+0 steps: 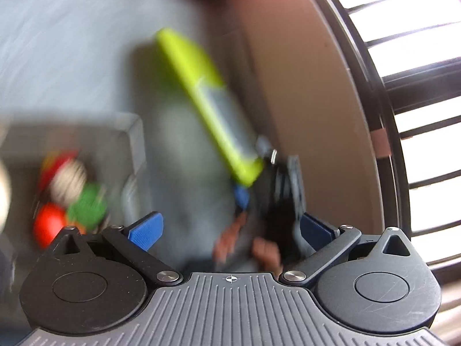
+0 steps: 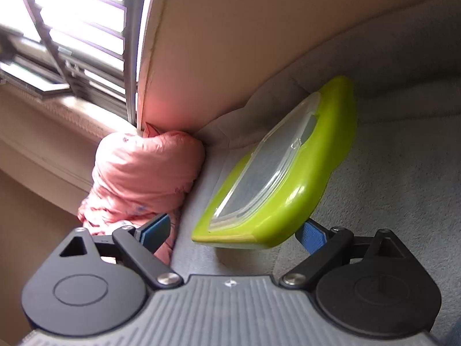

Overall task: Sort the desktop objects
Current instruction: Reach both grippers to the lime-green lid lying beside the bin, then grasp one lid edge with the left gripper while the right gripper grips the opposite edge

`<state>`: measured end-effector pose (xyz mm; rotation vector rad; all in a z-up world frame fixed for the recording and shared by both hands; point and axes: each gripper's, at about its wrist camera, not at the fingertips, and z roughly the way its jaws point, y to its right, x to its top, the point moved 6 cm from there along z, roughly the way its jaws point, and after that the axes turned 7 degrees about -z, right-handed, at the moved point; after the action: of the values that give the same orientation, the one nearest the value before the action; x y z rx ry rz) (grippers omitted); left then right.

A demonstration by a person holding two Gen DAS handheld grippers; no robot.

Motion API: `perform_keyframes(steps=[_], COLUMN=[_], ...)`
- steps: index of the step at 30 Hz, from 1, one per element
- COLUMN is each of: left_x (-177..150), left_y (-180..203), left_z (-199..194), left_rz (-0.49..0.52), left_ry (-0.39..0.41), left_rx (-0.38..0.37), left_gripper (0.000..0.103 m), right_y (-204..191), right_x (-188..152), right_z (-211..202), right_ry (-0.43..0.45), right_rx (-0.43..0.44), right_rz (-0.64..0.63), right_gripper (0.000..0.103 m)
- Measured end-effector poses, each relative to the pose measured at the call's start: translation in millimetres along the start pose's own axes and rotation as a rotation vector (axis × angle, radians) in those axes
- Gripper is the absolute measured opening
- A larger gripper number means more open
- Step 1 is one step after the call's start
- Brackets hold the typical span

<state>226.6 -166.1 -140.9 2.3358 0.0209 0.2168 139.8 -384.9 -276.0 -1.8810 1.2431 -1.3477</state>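
A lime-green lid with a clear window lies tilted just ahead of my right gripper. That gripper is open, its jaws wide apart, and the lid's near edge sits between them, close to the right finger. In the blurred left wrist view the same green lid appears on edge, with the right gripper at its near end. My left gripper is open and empty above the grey cloth.
A grey box at the left holds red, green and white balls. A pink cloth bundle lies against the beige wall by the window. Grey cloth covers the surface.
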Motion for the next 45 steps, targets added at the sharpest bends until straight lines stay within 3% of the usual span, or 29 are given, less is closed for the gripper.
perform_keyframes(steps=[3,7,12,17,19,22,25,29,36,38,43,45], left_x=[37,69,90,104,107,113,120,120,108,106,101,97], left_y=[29,19,-2,-1,0,-6,-13,-3,-1,-4,-11,-14], left_z=[31,103,191,227,231,220,203,196,199,198,196,197], left_rz=[0.064,-0.051,-0.277,-0.356,-0.365,-0.378,-0.423,-0.369,-0.388,-0.387,-0.382,-0.38], left_ry=[0.001,-0.04,-0.084,-0.057,-0.065,-0.064,-0.035,-0.026,-0.071,-0.075,-0.085,-0.09], left_rx=[0.008,0.044,0.006,0.082,0.103,0.08,0.0,-0.029,-0.077,-0.072,-0.058,-0.055], left_gripper=[0.103,0.103,0.103,0.102,0.091,0.044,0.032,0.03,0.034,0.035,0.039,0.043], right_y=[12,24,22,27,31,27,26,36,54,56,53,62], right_x=[13,19,18,16,16,16,16,18,20,27,47,44], right_z=[6,12,23,36,41,43,46,50,59,76,95,95], right_ry=[-0.006,-0.015,-0.026,-0.08,-0.096,-0.098,-0.118,-0.159,-0.228,-0.196,-0.017,0.024], right_rx=[0.034,0.074,0.084,0.076,0.073,0.086,0.08,0.029,-0.057,-0.066,-0.102,-0.096], right_rz=[0.082,0.149,0.141,0.159,0.173,0.148,0.167,0.275,0.476,0.53,0.355,0.395], right_gripper=[0.095,0.097,0.099,0.099,0.099,0.099,0.099,0.099,0.098,0.095,0.093,0.09])
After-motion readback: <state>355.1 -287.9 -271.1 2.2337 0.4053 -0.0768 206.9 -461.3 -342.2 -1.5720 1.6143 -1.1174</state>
